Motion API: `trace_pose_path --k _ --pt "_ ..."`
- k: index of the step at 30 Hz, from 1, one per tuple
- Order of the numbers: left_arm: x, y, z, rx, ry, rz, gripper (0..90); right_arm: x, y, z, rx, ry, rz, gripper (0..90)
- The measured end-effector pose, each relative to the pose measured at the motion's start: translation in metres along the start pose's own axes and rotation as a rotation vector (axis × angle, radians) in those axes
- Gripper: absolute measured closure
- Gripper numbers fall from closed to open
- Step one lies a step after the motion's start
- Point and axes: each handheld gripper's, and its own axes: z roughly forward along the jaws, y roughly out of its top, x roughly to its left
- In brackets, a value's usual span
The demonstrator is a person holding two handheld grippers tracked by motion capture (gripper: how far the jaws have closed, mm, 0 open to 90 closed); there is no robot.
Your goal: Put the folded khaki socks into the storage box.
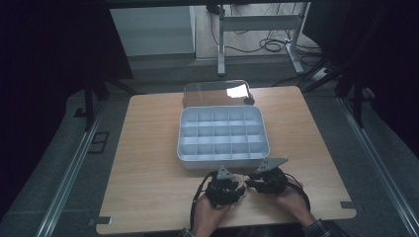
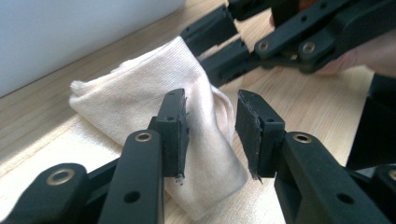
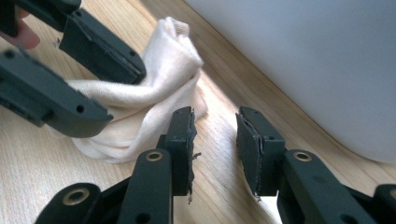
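One wooden surface (image 1: 148,163) carries everything, and no brand, label or readable writing appears anywhere on it. The largest thing on it is one pale grey organiser box (image 1: 223,137), open-topped and divided into three rows of five compartments, with one clear lid (image 1: 212,93) lying flat just behind it. In front of the box's near wall lies one small cream cloth (image 2: 154,112), a soft knitted piece folded and bunched into a thick, rumpled wad with rounded folds. Two tools work at it, one in each of the person's hands. The left tool (image 2: 212,135) hangs over the cloth with its jaws parted to a narrow gap; the fold lies between and behind them, the pads not pressing on it. The right tool (image 3: 215,149) sits just beside the cloth's edge, its jaws likewise apart by a narrow gap with only bare wood between them. In the high view both tools sit close together near the surface's front edge.
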Motion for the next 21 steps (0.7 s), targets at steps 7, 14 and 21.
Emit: trace_pose_path --k 7,14,21 --pt "-0.002 -0.002 0.004 0.013 0.013 0.022 63.6 -0.004 0.001 -0.010 -0.032 -0.008 0.018 64.3" --pt "-0.005 -0.003 0.004 0.021 0.030 0.069 61.9 -0.005 0.008 -0.015 -0.079 0.002 0.030 58.3" --pt "-0.007 -0.004 0.005 0.014 0.034 0.085 58.5 0.000 0.021 -0.010 -0.128 0.013 0.018 53.1"
